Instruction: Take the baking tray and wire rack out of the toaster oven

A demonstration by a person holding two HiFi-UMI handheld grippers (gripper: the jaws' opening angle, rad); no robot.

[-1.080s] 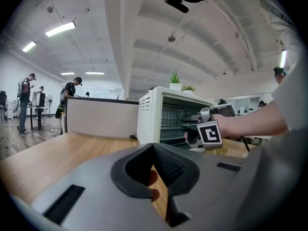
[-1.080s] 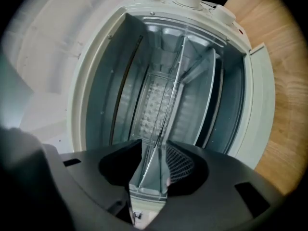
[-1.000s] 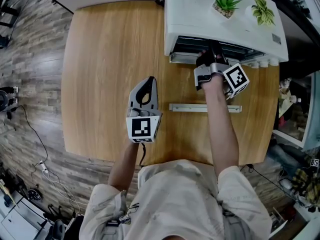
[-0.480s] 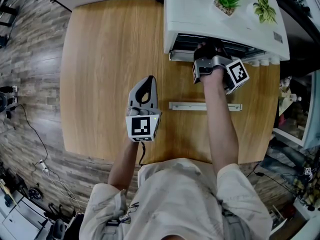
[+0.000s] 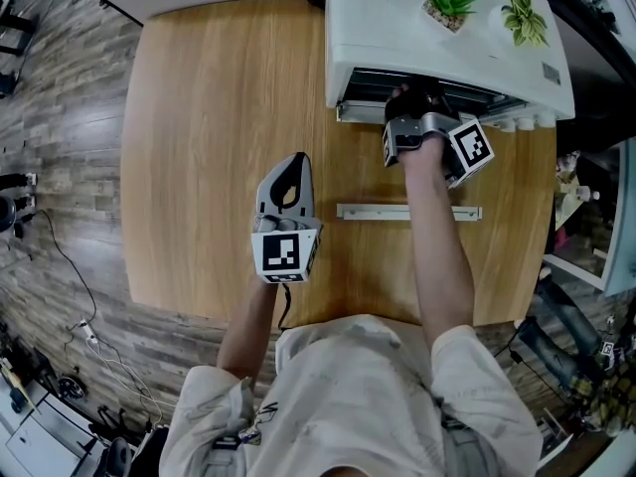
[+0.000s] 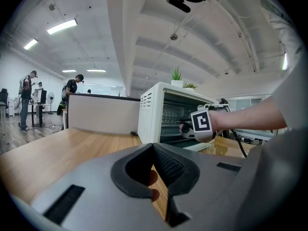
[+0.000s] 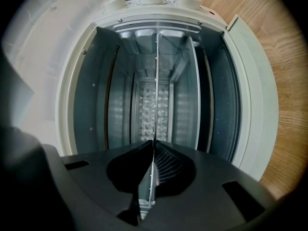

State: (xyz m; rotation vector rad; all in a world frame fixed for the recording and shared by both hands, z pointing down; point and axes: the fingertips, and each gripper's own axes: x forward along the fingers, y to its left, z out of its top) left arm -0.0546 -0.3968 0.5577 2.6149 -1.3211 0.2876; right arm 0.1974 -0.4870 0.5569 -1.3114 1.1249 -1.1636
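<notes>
tabletop (image 5: 209, 117) open; right tool (image 7: 153, 150) clamps metal edge (image 7: 155, 90) in oven (image 5: 397, 38); left tool (image 6: 154, 148) closed.

Your wooden table (image 5: 219, 147) stands on a grey wood-plank floor (image 5: 60, 167), and beyond it you have a low white partition (image 6: 103, 112) under a ribbed white ceiling (image 6: 192, 47) with strip lights (image 6: 61, 26).

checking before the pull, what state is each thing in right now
toaster oven, open at the front
door, folded down flat
thin metal shelf, inside the oven, tray or rack unclear
right gripper, fingers shut on the shelf's front edge
left gripper, fingers shut, empty
</notes>
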